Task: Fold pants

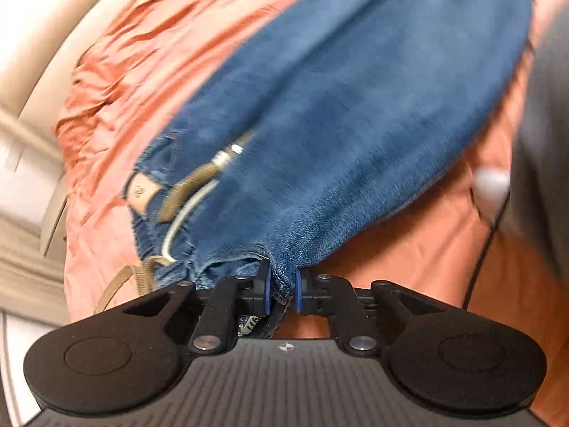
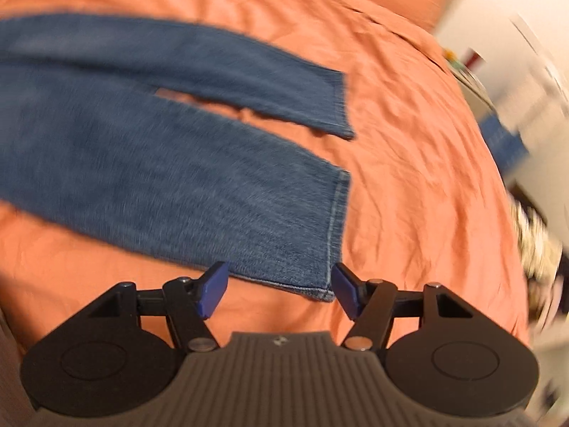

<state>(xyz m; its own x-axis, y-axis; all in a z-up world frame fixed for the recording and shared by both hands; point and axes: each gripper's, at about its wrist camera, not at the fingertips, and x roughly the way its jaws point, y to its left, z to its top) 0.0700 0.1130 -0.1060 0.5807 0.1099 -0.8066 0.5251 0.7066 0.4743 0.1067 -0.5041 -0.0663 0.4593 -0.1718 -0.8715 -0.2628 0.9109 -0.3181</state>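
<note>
Blue jeans (image 1: 355, 114) lie on an orange bedsheet (image 1: 149, 42). In the left wrist view my left gripper (image 1: 281, 288) is shut on the waistband edge of the jeans, with a tan belt (image 1: 188, 185) and leather label beside it. In the right wrist view both legs (image 2: 170, 178) stretch out flat, the far leg (image 2: 249, 74) apart from the near one. My right gripper (image 2: 279, 290) is open, its blue pads either side of the near leg's hem corner (image 2: 320, 290), just above the sheet.
The orange sheet (image 2: 409, 142) covers the bed around the jeans. A cream headboard or wall (image 1: 32, 53) is at the left. A dark grey cloth (image 1: 544, 142) hangs at the right of the left wrist view. Blurred furniture (image 2: 515, 106) stands beyond the bed's right edge.
</note>
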